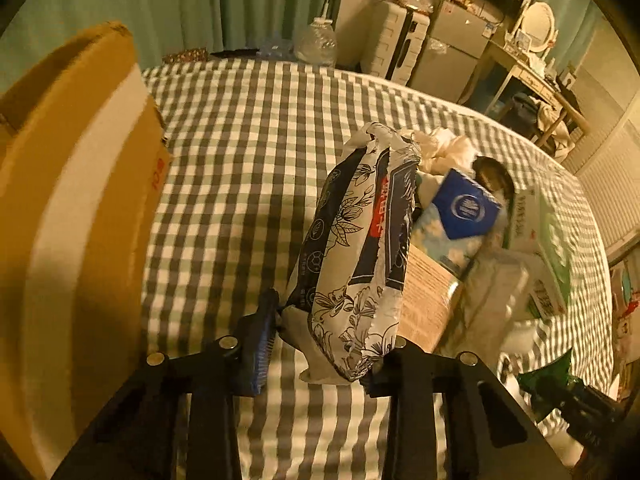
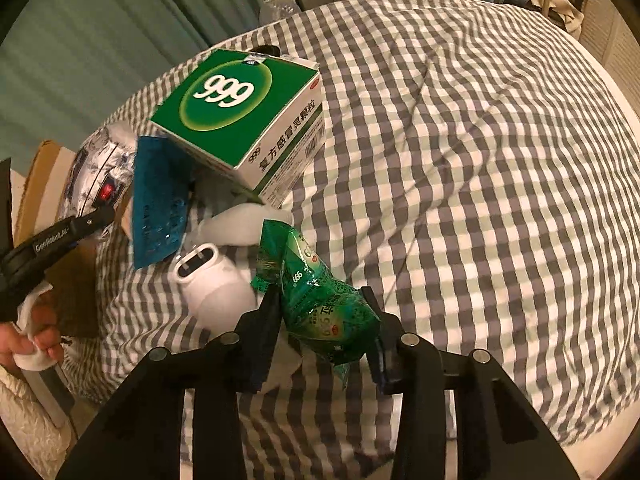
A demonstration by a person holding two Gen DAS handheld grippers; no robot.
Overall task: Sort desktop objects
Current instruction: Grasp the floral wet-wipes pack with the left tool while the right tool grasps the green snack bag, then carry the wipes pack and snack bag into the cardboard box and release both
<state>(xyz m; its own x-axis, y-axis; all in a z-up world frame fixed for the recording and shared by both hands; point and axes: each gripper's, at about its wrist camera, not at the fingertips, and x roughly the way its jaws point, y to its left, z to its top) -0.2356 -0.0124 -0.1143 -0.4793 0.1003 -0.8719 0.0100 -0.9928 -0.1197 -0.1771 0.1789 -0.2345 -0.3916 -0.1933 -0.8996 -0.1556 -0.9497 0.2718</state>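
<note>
Left tongs (image 1: 328,344) grip floral pack (image 1: 360,248); right tongs (image 2: 326,332) grip green sachet (image 2: 320,300); checked cloth (image 2: 480,160) bare rightward.

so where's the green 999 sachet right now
In the right wrist view, the crinkly green foil sachet sits gripped in the right hand-held gripper, just right of the white plastic charger, below the green-and-white 999 medicine box.

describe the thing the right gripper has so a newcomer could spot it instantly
On the checked bedspread, look just in front of the big green-and-white 999 medicine box. Between the right gripper's fingers is a crinkly green foil sachet, beside a white charger. It is the only shiny green packet there.
</note>
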